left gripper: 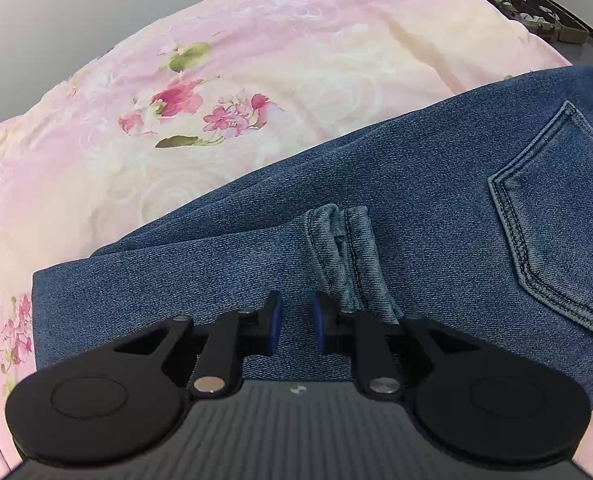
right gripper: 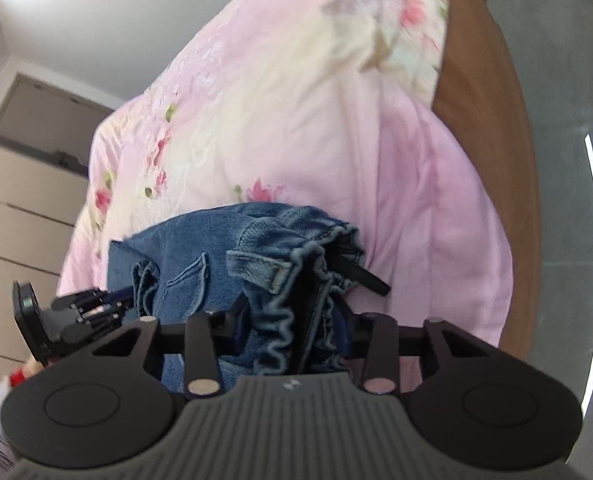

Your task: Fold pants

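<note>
Blue denim pants (left gripper: pixel 396 200) lie folded on a pink floral quilt (left gripper: pixel 236 80), back pocket (left gripper: pixel 556 216) up at the right. The leg hem (left gripper: pixel 344 248) lies doubled over the thigh, just ahead of my left gripper (left gripper: pixel 296 326). That gripper is open and empty, its blue pads a small gap apart just above the denim. My right gripper (right gripper: pixel 292 332) is shut on the bunched elastic waistband (right gripper: pixel 292 312) of the pants (right gripper: pixel 184 264) and lifts it off the quilt. The left gripper (right gripper: pixel 76 312) shows at the left of the right wrist view.
The quilt (right gripper: pixel 296 120) covers the bed. A wooden bed edge (right gripper: pixel 488 120) and grey floor lie to the right. A cream drawer unit (right gripper: pixel 16 220) stands at the left. Clutter and boxes (left gripper: pixel 536 8) sit beyond the far corner of the bed.
</note>
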`<state>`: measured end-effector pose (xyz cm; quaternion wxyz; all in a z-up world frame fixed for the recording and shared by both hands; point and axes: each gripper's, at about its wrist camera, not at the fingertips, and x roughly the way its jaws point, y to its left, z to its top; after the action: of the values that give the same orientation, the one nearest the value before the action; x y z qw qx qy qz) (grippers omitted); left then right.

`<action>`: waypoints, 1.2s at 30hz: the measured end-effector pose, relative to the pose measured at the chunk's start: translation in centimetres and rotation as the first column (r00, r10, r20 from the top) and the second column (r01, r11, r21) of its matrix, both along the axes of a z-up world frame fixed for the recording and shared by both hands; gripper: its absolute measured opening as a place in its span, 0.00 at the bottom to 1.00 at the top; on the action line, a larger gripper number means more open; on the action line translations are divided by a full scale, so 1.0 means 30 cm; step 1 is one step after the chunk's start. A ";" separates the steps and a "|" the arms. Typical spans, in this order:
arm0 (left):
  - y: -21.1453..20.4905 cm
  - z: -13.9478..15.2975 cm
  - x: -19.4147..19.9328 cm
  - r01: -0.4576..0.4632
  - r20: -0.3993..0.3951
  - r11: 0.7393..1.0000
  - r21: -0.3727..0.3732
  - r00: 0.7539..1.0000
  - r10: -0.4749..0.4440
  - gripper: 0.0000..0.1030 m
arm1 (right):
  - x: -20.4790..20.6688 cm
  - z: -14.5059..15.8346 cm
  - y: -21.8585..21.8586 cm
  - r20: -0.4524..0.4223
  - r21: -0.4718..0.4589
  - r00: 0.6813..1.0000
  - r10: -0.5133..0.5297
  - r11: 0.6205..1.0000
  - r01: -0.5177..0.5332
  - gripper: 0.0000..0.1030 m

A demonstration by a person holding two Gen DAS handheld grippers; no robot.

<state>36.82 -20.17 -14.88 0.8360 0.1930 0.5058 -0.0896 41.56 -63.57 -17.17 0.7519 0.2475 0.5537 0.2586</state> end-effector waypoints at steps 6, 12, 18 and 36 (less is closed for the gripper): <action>-0.017 0.000 -0.006 0.020 0.004 1.000 0.017 1.000 -0.020 0.12 | -0.049 0.221 0.141 0.104 -0.246 0.991 0.086 0.968 -0.058 0.27; -0.010 0.002 -0.003 0.046 0.002 0.999 -0.008 0.999 -0.046 0.09 | -0.082 0.405 0.262 0.126 -0.393 0.984 0.127 0.917 -0.068 0.25; 0.007 -0.001 -0.010 0.065 0.018 0.997 -0.048 0.998 -0.065 0.06 | -0.103 0.573 0.488 0.098 -0.563 0.969 0.227 0.816 -0.134 0.24; 0.451 0.281 -0.132 0.053 0.162 0.947 -0.316 0.987 -0.001 0.07 | -0.072 0.798 1.265 0.109 -0.586 0.929 0.354 0.778 -0.227 0.17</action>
<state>32.88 -6.64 -6.46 0.8928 0.0688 0.4132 -0.1660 39.41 -25.62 6.77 0.7966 -0.1036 0.5526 0.2222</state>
